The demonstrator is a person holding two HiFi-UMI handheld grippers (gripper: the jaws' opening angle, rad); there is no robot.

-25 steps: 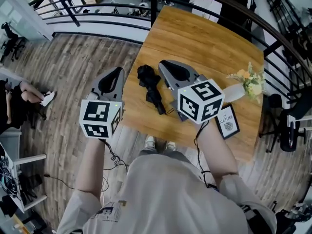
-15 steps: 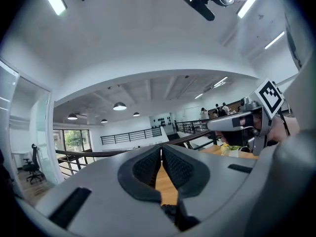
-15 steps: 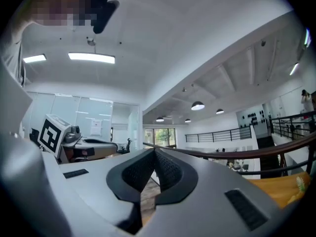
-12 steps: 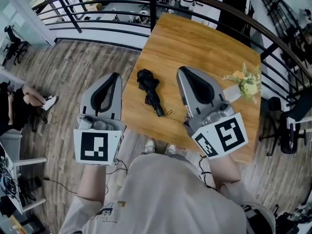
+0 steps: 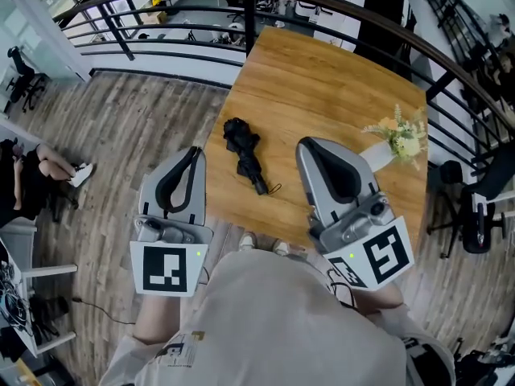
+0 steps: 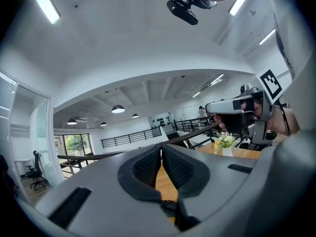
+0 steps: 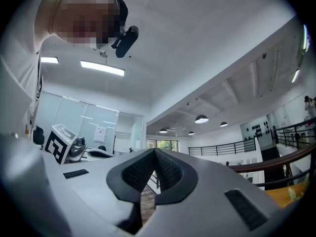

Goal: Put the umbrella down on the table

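We find the folded black umbrella lying flat on the wooden table, near the table's left edge, with its handle end toward the person and a thin strap loop beside that end. Neither gripper touches it.

The left gripper is held close to the person's body, over the plank floor just beside the table's left edge. In the left gripper view its jaws are together at the tips, with nothing between the pads. Its marker cube faces the head camera.

The right gripper is held over the near part of the table, to the right of the umbrella and apart from it. In the right gripper view its jaws are likewise closed on nothing, pad against pad.

In the head view the umbrella lies between the two grippers. A white vase of flowers stands near the table's right edge, well apart from the umbrella. A dark railing runs behind the table.
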